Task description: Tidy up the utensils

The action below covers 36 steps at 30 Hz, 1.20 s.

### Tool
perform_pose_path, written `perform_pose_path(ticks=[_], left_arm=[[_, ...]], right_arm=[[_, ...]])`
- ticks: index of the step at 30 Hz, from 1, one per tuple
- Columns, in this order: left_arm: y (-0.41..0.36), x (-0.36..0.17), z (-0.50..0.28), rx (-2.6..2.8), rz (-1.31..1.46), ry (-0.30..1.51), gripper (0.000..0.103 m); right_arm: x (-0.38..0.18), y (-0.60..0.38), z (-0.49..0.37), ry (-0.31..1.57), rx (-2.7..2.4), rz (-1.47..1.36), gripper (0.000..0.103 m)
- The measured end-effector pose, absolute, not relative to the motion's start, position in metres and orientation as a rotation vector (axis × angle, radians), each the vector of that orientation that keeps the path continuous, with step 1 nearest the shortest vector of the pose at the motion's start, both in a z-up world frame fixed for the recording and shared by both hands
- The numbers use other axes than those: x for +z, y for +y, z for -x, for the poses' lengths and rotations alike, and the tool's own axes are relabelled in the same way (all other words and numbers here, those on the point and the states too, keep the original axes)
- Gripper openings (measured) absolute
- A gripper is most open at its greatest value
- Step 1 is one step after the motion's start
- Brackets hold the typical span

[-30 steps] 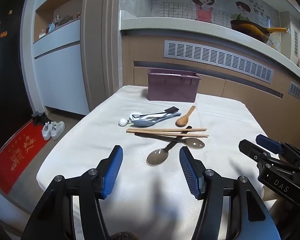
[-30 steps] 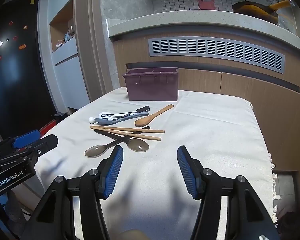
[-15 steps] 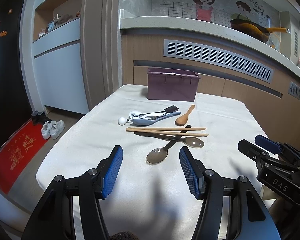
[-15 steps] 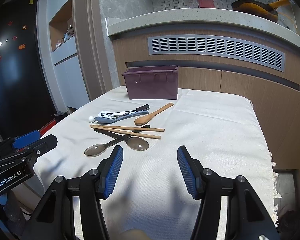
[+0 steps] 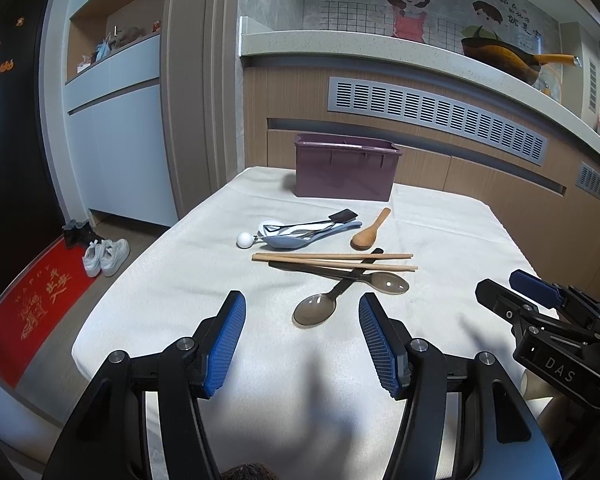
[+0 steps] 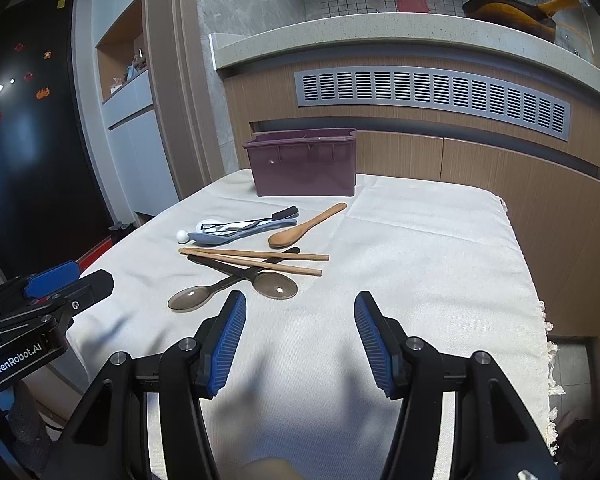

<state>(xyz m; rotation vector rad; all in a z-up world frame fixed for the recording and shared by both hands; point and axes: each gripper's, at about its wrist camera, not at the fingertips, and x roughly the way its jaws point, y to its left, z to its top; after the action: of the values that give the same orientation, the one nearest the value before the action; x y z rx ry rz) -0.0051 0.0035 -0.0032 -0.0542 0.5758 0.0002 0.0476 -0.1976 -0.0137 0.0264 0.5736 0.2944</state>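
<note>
Utensils lie in a loose pile mid-table: a pair of wooden chopsticks (image 5: 334, 261) (image 6: 256, 259) across two dark translucent spoons (image 5: 315, 309) (image 6: 276, 285), a wooden spoon (image 5: 370, 230) (image 6: 306, 226), and a blue spoon (image 5: 300, 240) (image 6: 236, 235) with thin metal pieces. A purple utensil box (image 5: 345, 172) (image 6: 306, 164) stands behind them. My left gripper (image 5: 302, 340) hovers open just short of the nearer dark spoon. My right gripper (image 6: 300, 336) is open over bare cloth to the pile's right. Each gripper shows at the other view's edge.
The table wears a cream cloth (image 5: 452, 232) (image 6: 428, 248) with a fringed right edge. A wood-panelled counter with a vent rises behind it. Shoes (image 5: 106, 256) and a red mat (image 5: 32, 304) lie on the floor at left.
Both grippers have drifted slightly; the utensils and box have not moved, and both stay open.
</note>
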Motion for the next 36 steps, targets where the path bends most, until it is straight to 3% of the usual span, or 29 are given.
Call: perform_pose_path(ticks=[36], left_arm=[[0.0062,-0.0018,0.0018,-0.002,0.058,0.584,0.06]], right_arm=[[-0.014,-0.1977,-0.0488,0.573,0.295,-0.027,0.055]])
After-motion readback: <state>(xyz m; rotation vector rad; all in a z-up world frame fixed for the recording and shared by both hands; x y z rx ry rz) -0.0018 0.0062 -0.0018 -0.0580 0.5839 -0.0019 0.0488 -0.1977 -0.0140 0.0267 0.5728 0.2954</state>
